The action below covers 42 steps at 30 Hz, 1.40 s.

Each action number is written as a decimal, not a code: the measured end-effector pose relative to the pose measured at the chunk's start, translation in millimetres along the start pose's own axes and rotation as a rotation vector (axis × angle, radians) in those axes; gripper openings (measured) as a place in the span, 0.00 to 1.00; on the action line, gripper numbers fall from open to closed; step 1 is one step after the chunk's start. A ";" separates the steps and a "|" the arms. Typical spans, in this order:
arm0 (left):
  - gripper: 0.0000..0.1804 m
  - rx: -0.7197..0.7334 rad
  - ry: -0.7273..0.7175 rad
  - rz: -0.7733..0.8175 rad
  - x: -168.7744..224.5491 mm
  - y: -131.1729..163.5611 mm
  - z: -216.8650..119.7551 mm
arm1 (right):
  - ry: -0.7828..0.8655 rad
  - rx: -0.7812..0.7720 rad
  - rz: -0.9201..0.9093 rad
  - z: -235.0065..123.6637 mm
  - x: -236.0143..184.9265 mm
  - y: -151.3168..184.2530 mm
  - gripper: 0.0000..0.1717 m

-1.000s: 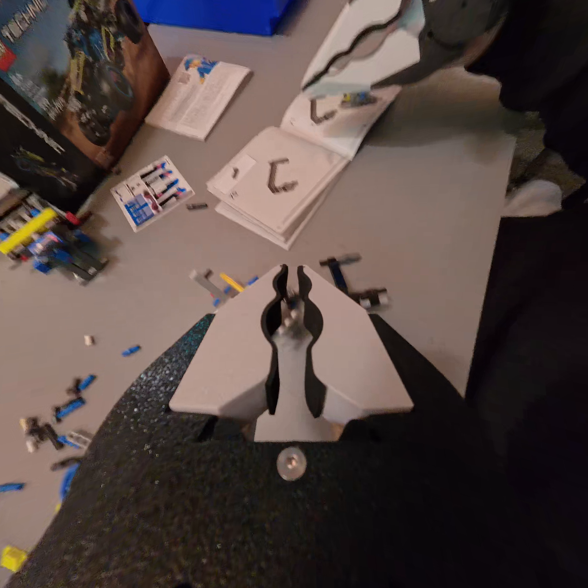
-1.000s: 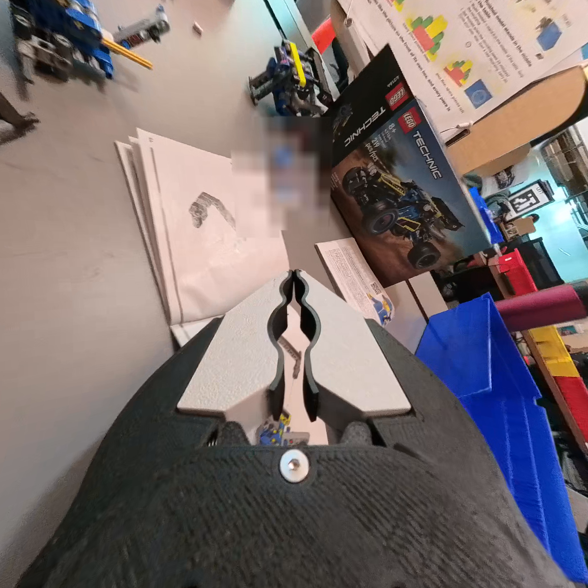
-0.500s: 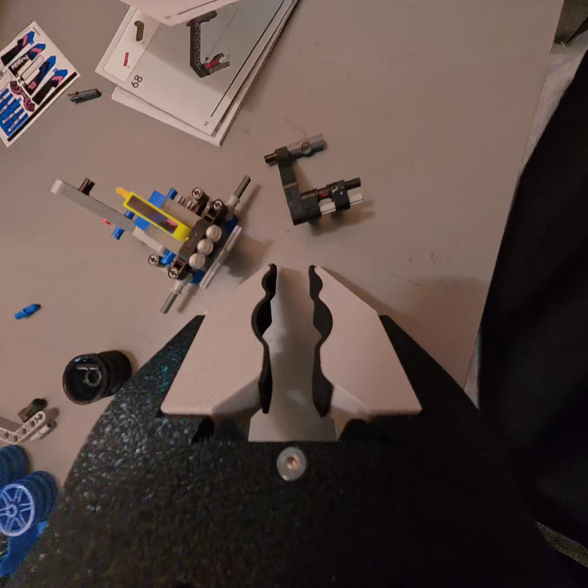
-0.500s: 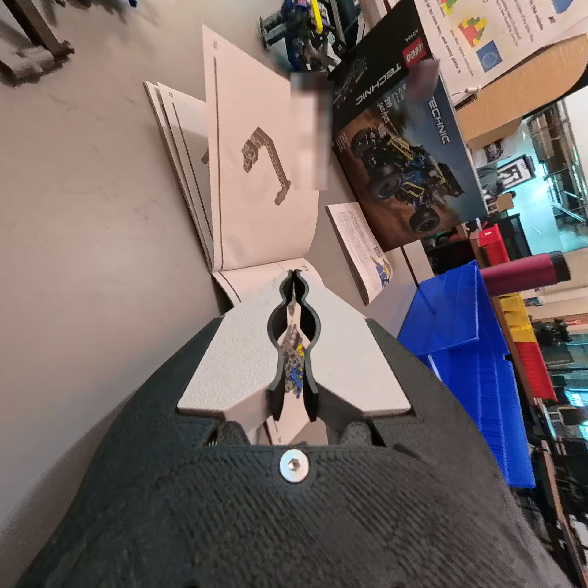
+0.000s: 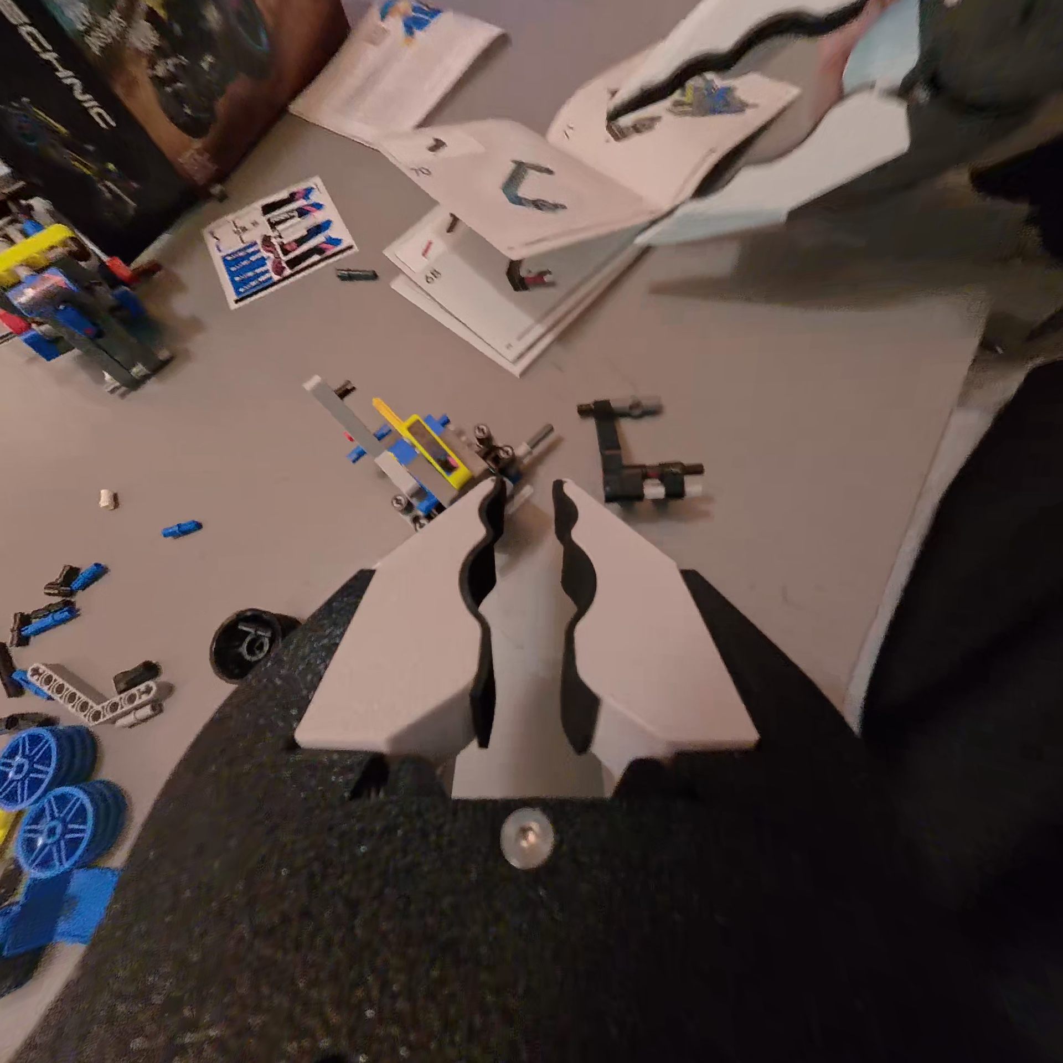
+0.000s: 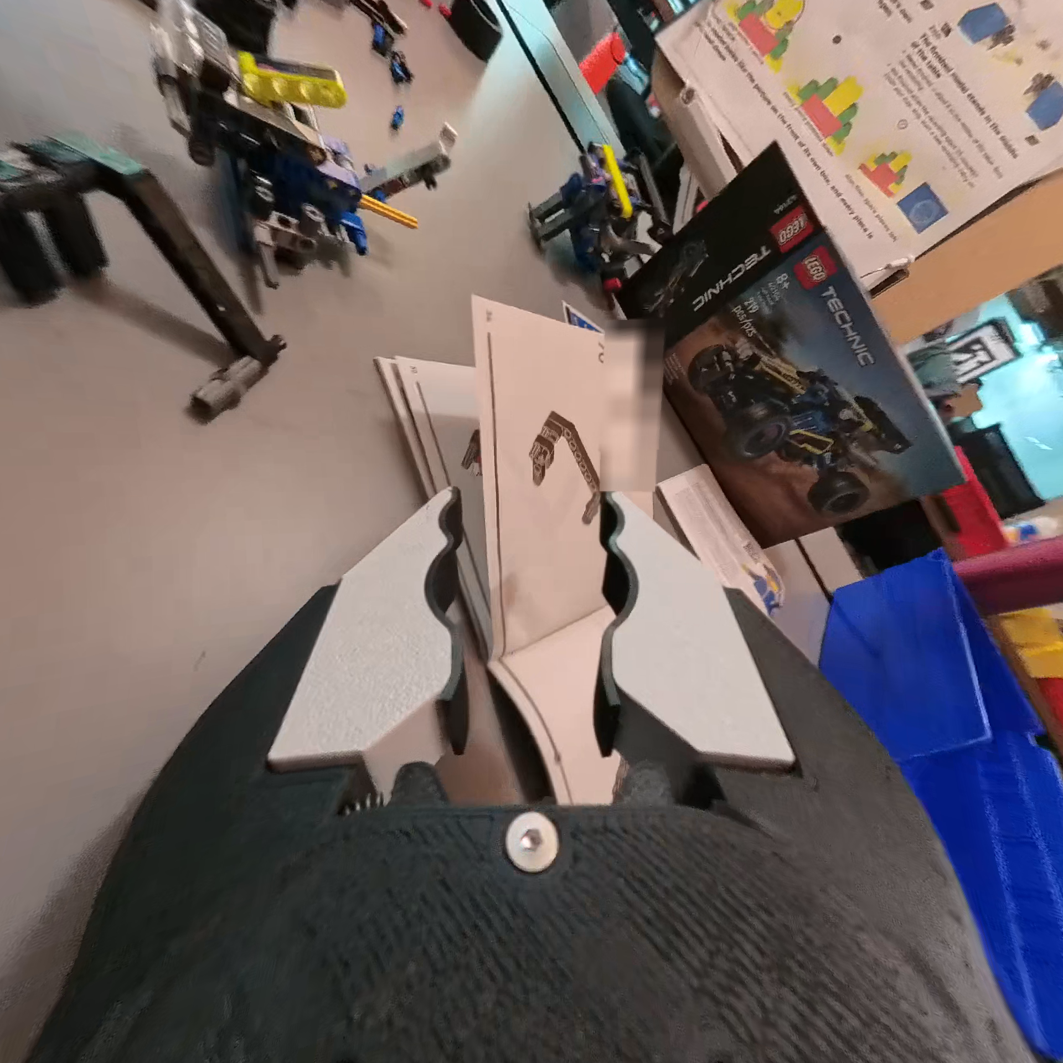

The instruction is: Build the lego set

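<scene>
The left gripper (image 5: 528, 494) stands open, grasp bare, its left tip just beside a small yellow-blue-grey brick assembly (image 5: 425, 454) mid-desk. The right gripper (image 6: 529, 506) gapes wide over an open booklet (image 6: 540, 460), one page upright between untouching pads.

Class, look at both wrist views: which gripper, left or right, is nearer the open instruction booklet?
Right. The right gripper hangs open directly over the instruction booklet, a raised page between its fingers. The left gripper is open farther back, beside the small brick assembly.

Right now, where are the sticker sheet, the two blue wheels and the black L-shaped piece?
sticker sheet (image 5: 280, 240): left wrist view, sheet's middle.
blue wheels (image 5: 54, 828): left wrist view, nearer wheel's hub.
black L-shaped piece (image 5: 611, 454): left wrist view, upright arm.
</scene>
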<state>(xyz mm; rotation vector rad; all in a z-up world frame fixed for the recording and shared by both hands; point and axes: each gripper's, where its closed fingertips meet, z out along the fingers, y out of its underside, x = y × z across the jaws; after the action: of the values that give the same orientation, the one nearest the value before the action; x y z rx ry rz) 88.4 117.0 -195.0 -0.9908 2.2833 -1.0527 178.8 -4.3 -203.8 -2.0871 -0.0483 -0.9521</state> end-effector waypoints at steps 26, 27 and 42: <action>0.05 0.171 0.046 0.015 -1.7 2.0 -6.7 | 0.258 0.004 0.928 -71.4 84.4 87.5 0.00; 0.05 0.172 0.042 0.016 -1.7 3.4 -8.4 | 0.221 0.039 0.908 -68.6 82.3 78.1 0.00; 0.05 0.245 0.045 0.072 18.3 -46.7 -19.4 | -0.407 0.029 0.227 -53.9 -20.8 1.9 0.02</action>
<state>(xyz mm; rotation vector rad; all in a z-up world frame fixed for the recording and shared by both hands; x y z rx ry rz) 84.1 91.1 -148.1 -0.7877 2.1426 -1.2987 131.6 -37.3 -198.2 -2.1733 -0.0344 -0.3817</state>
